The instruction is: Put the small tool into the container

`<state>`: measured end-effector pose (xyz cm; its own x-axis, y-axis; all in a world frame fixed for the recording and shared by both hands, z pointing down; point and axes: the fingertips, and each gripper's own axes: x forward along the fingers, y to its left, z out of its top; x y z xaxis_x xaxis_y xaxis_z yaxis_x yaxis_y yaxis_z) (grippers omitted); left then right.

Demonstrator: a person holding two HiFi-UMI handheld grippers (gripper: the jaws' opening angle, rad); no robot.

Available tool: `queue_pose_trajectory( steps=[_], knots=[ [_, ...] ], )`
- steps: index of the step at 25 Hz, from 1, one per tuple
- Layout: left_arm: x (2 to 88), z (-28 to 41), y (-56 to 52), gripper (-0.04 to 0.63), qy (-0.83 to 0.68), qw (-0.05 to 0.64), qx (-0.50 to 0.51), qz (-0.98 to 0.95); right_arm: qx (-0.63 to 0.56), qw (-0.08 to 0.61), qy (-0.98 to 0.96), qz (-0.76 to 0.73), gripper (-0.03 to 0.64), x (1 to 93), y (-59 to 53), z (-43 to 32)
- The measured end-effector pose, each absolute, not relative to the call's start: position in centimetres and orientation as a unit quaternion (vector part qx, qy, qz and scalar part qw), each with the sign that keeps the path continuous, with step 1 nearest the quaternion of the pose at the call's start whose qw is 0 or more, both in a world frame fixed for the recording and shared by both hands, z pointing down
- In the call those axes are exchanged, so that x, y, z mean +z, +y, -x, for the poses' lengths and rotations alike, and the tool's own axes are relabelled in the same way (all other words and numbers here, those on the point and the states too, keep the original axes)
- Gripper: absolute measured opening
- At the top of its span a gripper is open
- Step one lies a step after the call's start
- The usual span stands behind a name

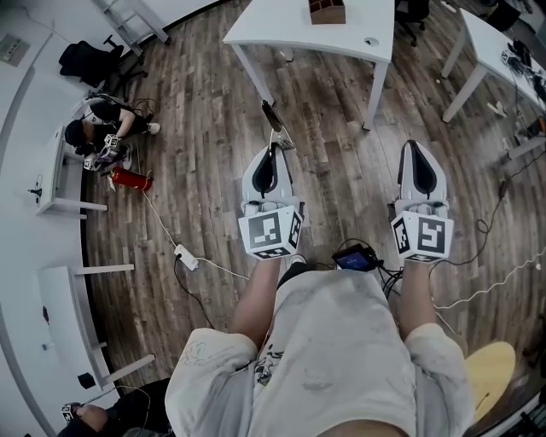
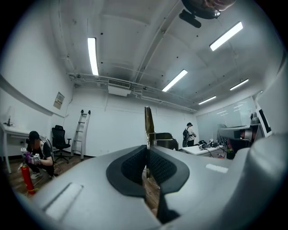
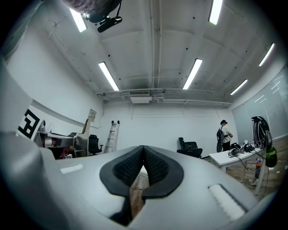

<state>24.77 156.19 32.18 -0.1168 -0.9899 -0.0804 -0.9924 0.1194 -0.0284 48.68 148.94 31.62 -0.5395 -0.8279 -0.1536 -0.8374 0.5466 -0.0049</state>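
My left gripper is shut on a small thin bronze-coloured tool, which sticks out forward past the jaw tips. In the left gripper view the tool stands upright from the closed pads of that gripper. A brown box-like container sits on the white table ahead, well beyond both grippers. My right gripper is held level with the left one, to its right, over the wooden floor. It is shut with nothing in it, its pads meeting at the tips of the gripper.
A person crouches at the far left beside a red extinguisher. A cable with a power strip runs across the floor. A second white table stands at the right, a ladder and an office chair at the back left.
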Motion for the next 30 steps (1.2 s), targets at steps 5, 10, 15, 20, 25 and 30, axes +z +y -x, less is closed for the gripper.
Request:
queue_pose_trajectory(
  steps=[5, 10, 15, 20, 25, 30],
  knots=[
    [33.2, -32.2, 153.9, 0.023, 0.751, 0.031, 0.007, 0.66, 0.023, 0.078, 0.882, 0.465, 0.005, 32.6, 146.4, -55.4],
    [33.8, -30.8, 150.8, 0.023, 0.748, 0.023, 0.012, 0.664, 0.022, 0.077, 0.881, 0.467, 0.005, 33.2, 143.6, -53.8],
    [34.3, -27.6, 145.2, 0.023, 0.739, 0.025, 0.014, 0.673, 0.028, 0.074, 0.875, 0.477, 0.005, 33.5, 138.6, -50.6],
    [34.0, -20.3, 138.5, 0.023, 0.733, 0.027, 0.017, 0.68, 0.031, 0.068, 0.872, 0.484, 0.005, 33.0, 132.0, -43.0],
    [34.6, -9.3, 128.9, 0.023, 0.734, 0.018, 0.02, 0.678, 0.033, 0.058, 0.872, 0.485, 0.005, 33.3, 122.3, -32.1],
    [34.0, -0.1, 122.6, 0.023, 0.735, 0.021, 0.019, 0.678, 0.028, 0.048, 0.872, 0.487, 0.005, 32.9, 115.7, -22.7]
  ],
)
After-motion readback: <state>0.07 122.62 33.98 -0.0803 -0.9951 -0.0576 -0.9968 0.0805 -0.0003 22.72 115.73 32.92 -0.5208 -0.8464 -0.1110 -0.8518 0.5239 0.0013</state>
